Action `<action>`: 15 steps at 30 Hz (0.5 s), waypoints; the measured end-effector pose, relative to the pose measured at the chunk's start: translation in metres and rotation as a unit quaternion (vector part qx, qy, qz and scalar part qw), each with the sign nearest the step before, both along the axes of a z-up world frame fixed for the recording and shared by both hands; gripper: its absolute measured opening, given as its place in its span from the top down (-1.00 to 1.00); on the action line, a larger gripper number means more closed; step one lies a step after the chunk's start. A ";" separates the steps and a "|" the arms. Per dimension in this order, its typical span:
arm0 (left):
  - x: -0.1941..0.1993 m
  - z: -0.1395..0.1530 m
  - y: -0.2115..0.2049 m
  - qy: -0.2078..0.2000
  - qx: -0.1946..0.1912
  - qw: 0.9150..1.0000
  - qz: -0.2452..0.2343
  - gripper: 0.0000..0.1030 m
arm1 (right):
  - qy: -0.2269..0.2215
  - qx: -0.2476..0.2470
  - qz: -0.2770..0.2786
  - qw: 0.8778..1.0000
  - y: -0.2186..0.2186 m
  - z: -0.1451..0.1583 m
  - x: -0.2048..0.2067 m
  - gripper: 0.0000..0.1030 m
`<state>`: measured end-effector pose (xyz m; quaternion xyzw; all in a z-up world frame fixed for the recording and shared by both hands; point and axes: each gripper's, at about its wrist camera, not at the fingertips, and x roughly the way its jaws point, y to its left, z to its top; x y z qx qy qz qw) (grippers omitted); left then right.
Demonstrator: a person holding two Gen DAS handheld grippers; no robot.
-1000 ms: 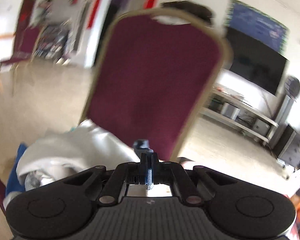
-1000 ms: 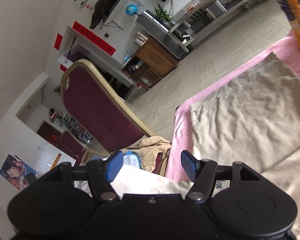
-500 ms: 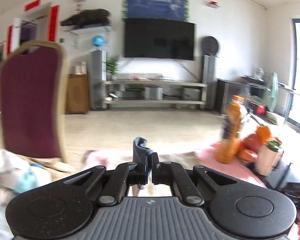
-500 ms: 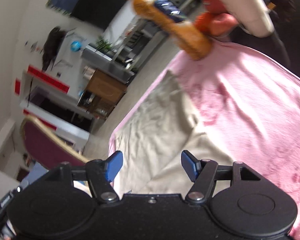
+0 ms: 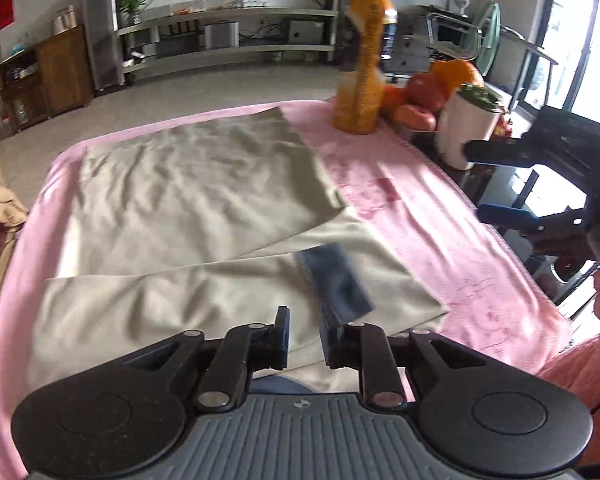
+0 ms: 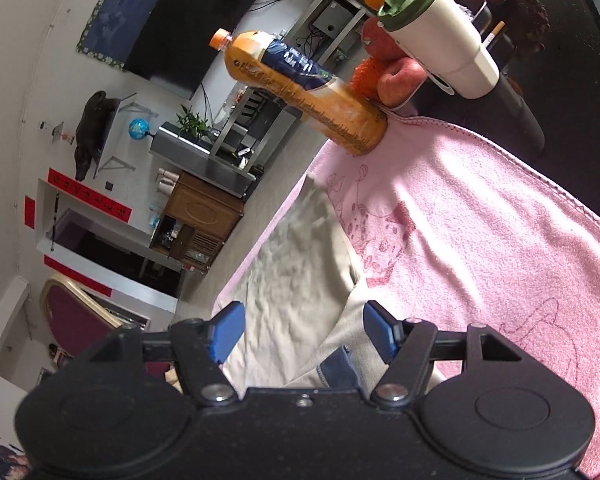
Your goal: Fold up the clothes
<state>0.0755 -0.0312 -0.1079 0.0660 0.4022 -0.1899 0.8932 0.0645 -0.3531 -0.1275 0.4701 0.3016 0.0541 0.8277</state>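
Beige garment (image 5: 188, 216) — spread flat on a pink blanket (image 5: 428, 208) over the table, lightly creased, with one panel folded across so a diagonal edge runs from the far right corner toward the near left; its lower layer reaches the near edge of the blanket. A small blue cloth (image 5: 336, 276) (denim-like, stitched hem, blurred) lies on the garment's near right part, just beyond the left gripper (image 5: 303, 336), whose jaws stand slightly parted and hold nothing. Right gripper (image 6: 303, 330): blue pads set wide apart, empty, hovering over the garment's right edge where it meets the blanket. Beyond the garment, at the blanket's far right corner, an orange bottle (image 5: 362, 68) stands upright; beside it are fruit (image 5: 424, 92) and a white tumbler (image 5: 466, 128) with a green lid. Change since half a second ago: the left jaws, then pressed together on the blue cloth, have parted and the cloth now lies on the garment; the left view has tipped down from the room to the table; the right jaws are as wide as before.
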 end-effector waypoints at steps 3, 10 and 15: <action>0.011 -0.004 0.060 0.000 0.033 0.998 0.054 0.49 | 0.012 -0.009 0.031 0.999 0.012 -0.003 0.008 -0.32; 0.044 -0.028 0.164 0.018 0.069 0.975 0.211 0.67 | 0.100 -0.064 0.097 0.988 0.066 -0.029 0.046 0.03; 0.069 -0.061 0.182 0.091 0.075 0.963 0.241 0.67 | 0.147 -0.155 0.110 0.971 0.097 -0.044 0.080 0.29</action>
